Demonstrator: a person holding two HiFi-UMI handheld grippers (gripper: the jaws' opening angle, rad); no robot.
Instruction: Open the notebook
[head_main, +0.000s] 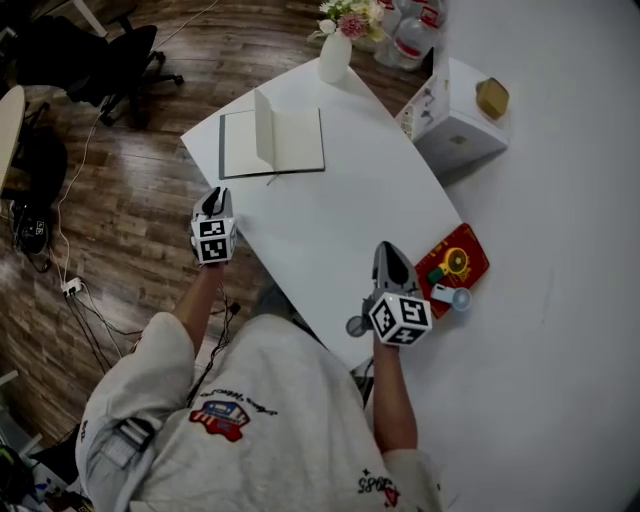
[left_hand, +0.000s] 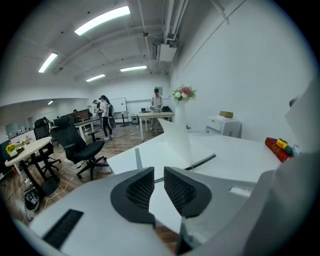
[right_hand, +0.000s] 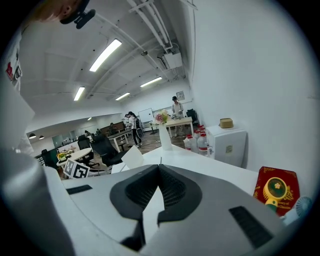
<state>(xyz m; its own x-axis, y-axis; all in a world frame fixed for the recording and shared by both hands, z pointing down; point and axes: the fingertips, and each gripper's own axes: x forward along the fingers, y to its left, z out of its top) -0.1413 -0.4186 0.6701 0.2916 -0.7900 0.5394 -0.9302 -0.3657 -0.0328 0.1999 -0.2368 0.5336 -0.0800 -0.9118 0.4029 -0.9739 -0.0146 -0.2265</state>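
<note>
Notebook (head_main: 272, 142) lies open, 1 leaf upright; left tool (left_hand: 159, 183) slightly parted, empty; right tool (right_hand: 159, 169) closed, empty; task seems done.

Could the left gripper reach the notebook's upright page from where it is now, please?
Probably yes: only bare table lies between the left gripper and the notebook, whose page stands upright. The jaws are slightly apart and empty.
</note>
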